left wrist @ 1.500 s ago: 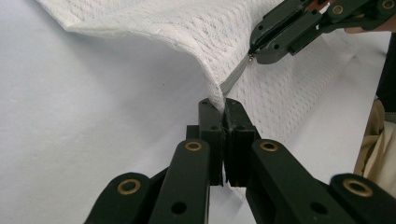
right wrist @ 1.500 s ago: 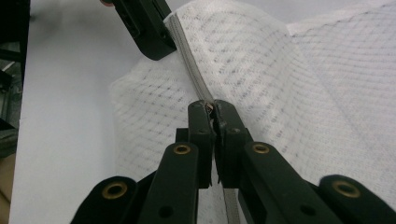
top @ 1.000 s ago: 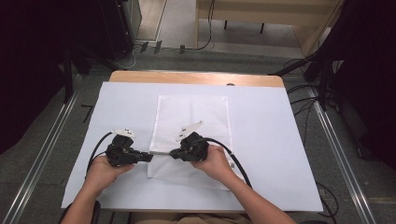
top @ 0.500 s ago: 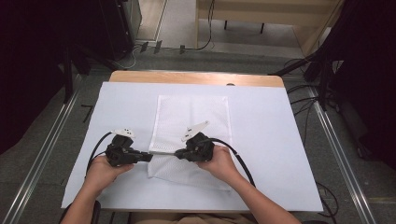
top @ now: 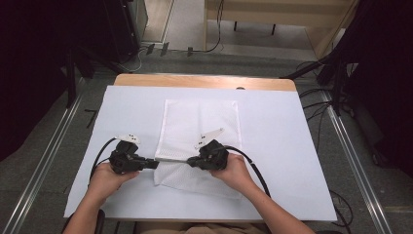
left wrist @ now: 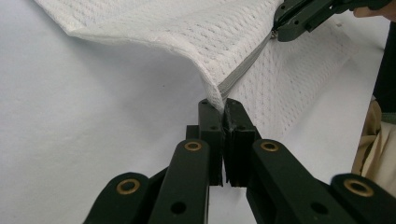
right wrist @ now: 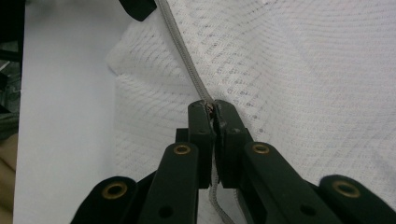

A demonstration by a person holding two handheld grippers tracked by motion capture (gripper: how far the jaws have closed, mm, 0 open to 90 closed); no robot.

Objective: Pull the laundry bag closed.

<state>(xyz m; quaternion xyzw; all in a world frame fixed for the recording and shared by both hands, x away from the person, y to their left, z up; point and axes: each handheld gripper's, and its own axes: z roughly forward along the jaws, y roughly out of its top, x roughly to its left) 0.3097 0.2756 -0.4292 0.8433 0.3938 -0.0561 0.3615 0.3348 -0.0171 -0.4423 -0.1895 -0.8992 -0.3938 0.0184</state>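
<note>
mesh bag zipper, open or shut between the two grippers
Shut there: the zipper runs as one closed grey line between the left gripper, clamped on the mesh bag edge, and the right gripper.

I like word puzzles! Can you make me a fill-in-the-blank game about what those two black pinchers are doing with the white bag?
1. The white mesh bag lies on a ____ table cover.
2. The left gripper is shut on the bag's ____.
3. The right gripper pinches the grey ____.
4. In the high view, both grippers point ____ each other.

Missing words: white; corner; zipper; toward
</note>
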